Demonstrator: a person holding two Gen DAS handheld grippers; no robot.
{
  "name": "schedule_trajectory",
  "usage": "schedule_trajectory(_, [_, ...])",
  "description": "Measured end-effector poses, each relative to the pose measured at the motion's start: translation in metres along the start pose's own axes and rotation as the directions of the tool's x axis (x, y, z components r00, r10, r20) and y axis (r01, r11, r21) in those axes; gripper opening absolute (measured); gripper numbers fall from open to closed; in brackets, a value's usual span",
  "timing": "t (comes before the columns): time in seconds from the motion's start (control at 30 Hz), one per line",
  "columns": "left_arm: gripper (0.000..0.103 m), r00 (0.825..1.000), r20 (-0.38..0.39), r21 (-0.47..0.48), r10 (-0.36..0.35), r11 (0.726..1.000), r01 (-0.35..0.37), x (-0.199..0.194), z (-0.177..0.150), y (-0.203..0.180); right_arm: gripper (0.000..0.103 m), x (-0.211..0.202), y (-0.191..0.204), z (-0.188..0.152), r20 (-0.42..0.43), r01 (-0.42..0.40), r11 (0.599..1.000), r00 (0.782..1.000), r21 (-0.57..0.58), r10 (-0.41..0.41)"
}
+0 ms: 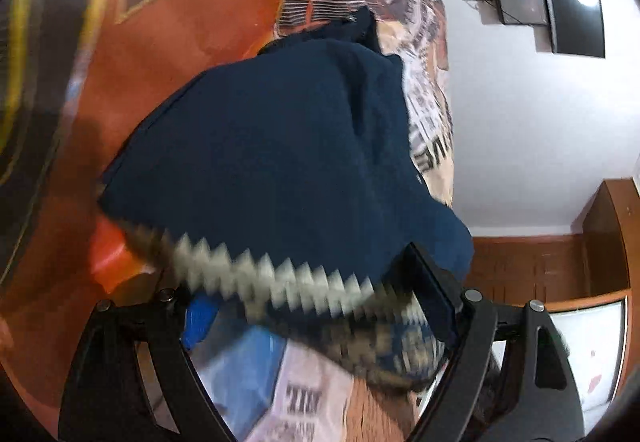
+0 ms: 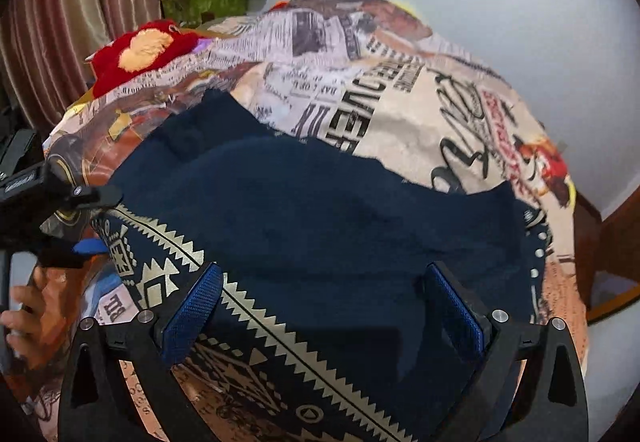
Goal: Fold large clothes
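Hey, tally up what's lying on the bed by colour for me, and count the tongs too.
Navy garment with cream zigzag trim: 1
Red plush toy: 1
Newspaper-print bedspread: 1
Tongs: 2, left tongs and right tongs, both open
Total: 5

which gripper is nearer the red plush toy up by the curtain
Left. In the right wrist view the left gripper sits at the garment's left end, below the red plush toy; the right gripper hangs over the patterned hem, farther back.

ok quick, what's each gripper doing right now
left gripper: open, over the navy garment
right gripper: open, nothing gripped, garment below
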State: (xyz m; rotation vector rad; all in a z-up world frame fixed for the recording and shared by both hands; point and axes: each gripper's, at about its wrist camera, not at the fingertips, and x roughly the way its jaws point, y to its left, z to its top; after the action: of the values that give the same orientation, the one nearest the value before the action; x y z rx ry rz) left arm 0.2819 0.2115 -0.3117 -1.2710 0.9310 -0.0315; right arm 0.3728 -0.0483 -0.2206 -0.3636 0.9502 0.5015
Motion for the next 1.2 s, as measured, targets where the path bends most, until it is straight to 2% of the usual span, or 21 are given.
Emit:
schedule_trajectory(0.07, [0.084, 1.000, 0.029, -0.003, 0.011, 1.000, -0.011, 0.005, 0.007, -0.001, 0.101, 0.005, -0.003, -0.001, -0.015, -0.017, 1.000, 1.000, 0.009, 0.017])
schedule_trajectory(0.2, [0.079, 0.993, 0.075, 0.043, 0.094, 0.994, -0.097, 0.019, 0.021, -0.013, 0.102, 0.009, -0.009, -0.003, -0.035, -0.048, 0.998, 0.998, 0.043, 0.049])
schedule_trajectory(0.3, [0.057, 0.979, 0.108, 0.106, 0.171, 0.977, -0.183, 0.032, 0.025, -0.026, 0.103, 0.013, -0.011, -0.004, -0.043, -0.053, 0.998, 0.998, 0.046, 0.055])
schedule_trajectory(0.37, [0.036, 0.966, 0.153, 0.163, 0.208, 0.959, -0.232, 0.033, 0.024, -0.042, 0.103, 0.014, -0.013, -0.005, -0.050, -0.056, 0.997, 0.997, 0.050, 0.059])
schedule_trajectory(0.4, [0.033, 0.960, 0.176, 0.181, 0.217, 0.952, -0.248, 0.031, 0.024, -0.047, 0.103, 0.015, -0.014, -0.005, -0.052, -0.058, 0.997, 0.997, 0.056, 0.061])
schedule_trajectory(0.47, [0.018, 0.945, 0.228, 0.235, 0.235, 0.928, -0.288, 0.024, 0.020, -0.063, 0.103, 0.015, -0.015, -0.006, -0.056, -0.058, 0.996, 0.997, 0.064, 0.062])
schedule_trajectory(0.57, [0.015, 0.918, 0.311, 0.344, 0.246, 0.872, -0.350, 0.014, 0.009, -0.102, 0.103, 0.013, -0.017, -0.006, -0.057, -0.049, 0.997, 0.997, 0.063, 0.053])
schedule_trajectory(0.63, [0.014, 0.895, 0.372, 0.429, 0.244, 0.810, -0.400, 0.006, -0.004, -0.132, 0.103, 0.010, -0.019, -0.007, -0.055, -0.038, 0.998, 0.998, 0.057, 0.041])
schedule_trajectory(0.67, [0.013, 0.881, 0.413, 0.492, 0.231, 0.757, -0.429, 0.003, -0.016, -0.157, 0.103, 0.009, -0.021, -0.008, -0.054, -0.036, 0.998, 0.998, 0.057, 0.039])
schedule_trajectory(0.7, [0.013, 0.872, 0.437, 0.533, 0.220, 0.718, -0.448, 0.002, -0.024, -0.172, 0.103, 0.007, -0.023, -0.009, -0.054, -0.035, 0.998, 0.998, 0.057, 0.038])
schedule_trajectory(0.77, [0.012, 0.851, 0.494, 0.633, 0.175, 0.599, -0.491, 0.002, -0.050, -0.213, 0.103, 0.000, -0.028, -0.013, -0.052, -0.034, 0.998, 0.998, 0.061, 0.037])
schedule_trajectory(0.83, [0.011, 0.848, 0.514, 0.700, 0.129, 0.507, -0.502, 0.001, -0.071, -0.238, 0.103, -0.009, -0.035, -0.019, -0.046, -0.038, 0.997, 0.998, 0.067, 0.041])
schedule_trajectory(0.9, [0.011, 0.858, 0.508, 0.768, 0.079, 0.410, -0.492, 0.009, -0.097, -0.272, 0.102, -0.019, -0.044, -0.026, -0.039, -0.038, 0.996, 0.998, 0.078, 0.041])
schedule_trajectory(0.97, [0.010, 0.874, 0.483, 0.813, 0.051, 0.345, -0.470, 0.018, -0.120, -0.292, 0.102, -0.034, -0.057, -0.035, -0.027, -0.036, 0.995, 0.999, 0.097, 0.039])
schedule_trajectory(1.03, [0.010, 0.888, 0.457, 0.844, 0.046, 0.292, -0.450, 0.033, -0.137, -0.306, 0.102, -0.055, -0.076, -0.048, -0.005, -0.011, 0.992, 1.000, 0.125, 0.012])
schedule_trajectory(1.1, [0.010, 0.908, 0.416, 0.880, 0.059, 0.224, -0.418, 0.052, -0.162, -0.315, 0.102, -0.076, -0.096, -0.061, 0.012, 0.023, 0.989, 1.000, 0.149, -0.025])
schedule_trajectory(1.2, [0.010, 0.943, 0.313, 0.934, 0.109, 0.145, -0.327, 0.081, -0.197, -0.310, 0.102, -0.110, -0.125, -0.085, 0.035, 0.073, 0.977, 0.996, 0.200, -0.081])
